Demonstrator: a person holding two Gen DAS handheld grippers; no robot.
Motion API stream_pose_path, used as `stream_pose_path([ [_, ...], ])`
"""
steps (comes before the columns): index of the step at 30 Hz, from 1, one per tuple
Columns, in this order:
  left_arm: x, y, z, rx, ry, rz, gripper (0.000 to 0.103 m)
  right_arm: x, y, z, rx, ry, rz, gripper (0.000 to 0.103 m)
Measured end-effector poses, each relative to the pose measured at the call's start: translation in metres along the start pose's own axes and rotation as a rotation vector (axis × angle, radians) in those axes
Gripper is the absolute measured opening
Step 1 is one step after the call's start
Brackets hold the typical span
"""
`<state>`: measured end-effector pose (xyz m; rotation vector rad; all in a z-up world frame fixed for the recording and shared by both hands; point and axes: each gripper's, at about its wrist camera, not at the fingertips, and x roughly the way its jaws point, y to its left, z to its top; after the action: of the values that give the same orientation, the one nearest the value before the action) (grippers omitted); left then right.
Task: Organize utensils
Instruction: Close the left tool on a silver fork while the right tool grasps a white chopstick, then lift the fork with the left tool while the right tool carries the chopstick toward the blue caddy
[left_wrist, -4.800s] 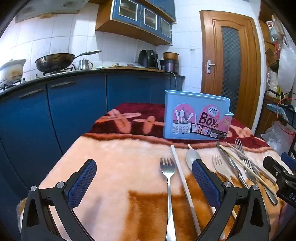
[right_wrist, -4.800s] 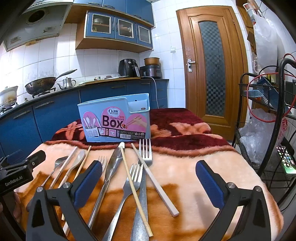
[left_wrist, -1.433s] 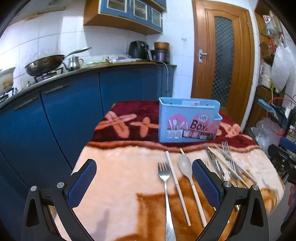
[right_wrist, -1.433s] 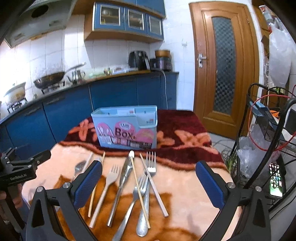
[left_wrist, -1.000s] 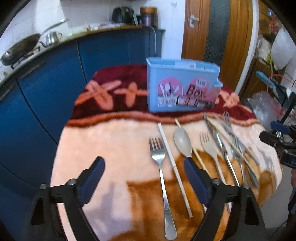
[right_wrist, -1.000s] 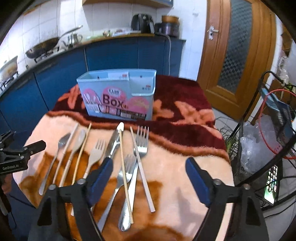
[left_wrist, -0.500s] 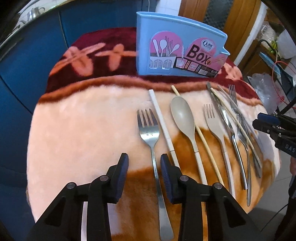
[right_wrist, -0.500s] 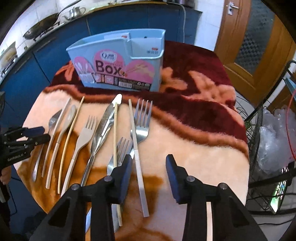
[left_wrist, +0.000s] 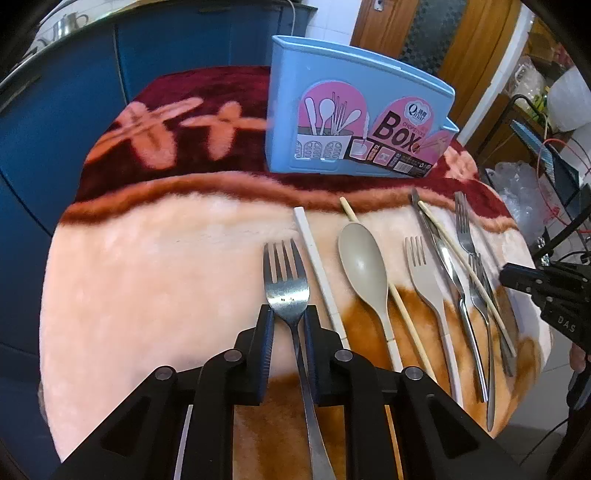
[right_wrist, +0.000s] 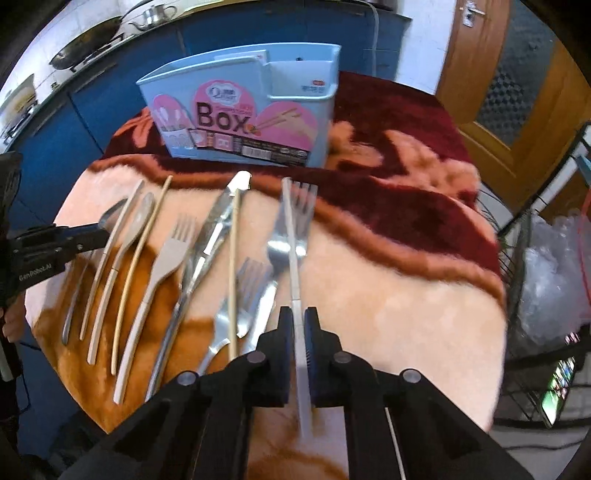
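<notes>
A light blue utensil box (left_wrist: 354, 122) stands at the back of the blanket-covered table; it also shows in the right wrist view (right_wrist: 243, 110). My left gripper (left_wrist: 289, 314) is shut on the neck of a steel fork (left_wrist: 285, 273), the leftmost utensil. My right gripper (right_wrist: 299, 317) is shut on a white chopstick (right_wrist: 291, 243) that lies over a steel fork (right_wrist: 291, 229). Between them lie a white chopstick (left_wrist: 317, 266), a beige spoon (left_wrist: 364, 266), a wooden chopstick (right_wrist: 233, 258), a beige fork (left_wrist: 424, 273), a knife (right_wrist: 210, 236) and more forks.
The table carries a peach and maroon fleece blanket (left_wrist: 166, 258) and drops off on all sides. Blue kitchen cabinets (left_wrist: 74, 92) stand to the left. A wooden door (right_wrist: 517, 74) and a wire rack with bags (right_wrist: 554, 277) are on the right.
Both grippers have dropped toward the table and closed from wide open. The left has closed on the steel fork and the right on the white chopstick.
</notes>
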<state>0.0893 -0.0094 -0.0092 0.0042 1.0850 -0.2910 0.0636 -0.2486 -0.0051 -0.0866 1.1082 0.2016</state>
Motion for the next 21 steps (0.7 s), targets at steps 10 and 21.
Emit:
stream_pose_path([
  [10,0.008,0.000,0.008,0.036,0.077,-0.039,0.013,0.016,-0.021,0.003,0.054,0.127,0.022,0.009],
  [21,0.015,0.006,0.017,0.114,0.076,-0.205,0.010,0.033,-0.021,0.034,0.033,0.203,0.050,0.009],
])
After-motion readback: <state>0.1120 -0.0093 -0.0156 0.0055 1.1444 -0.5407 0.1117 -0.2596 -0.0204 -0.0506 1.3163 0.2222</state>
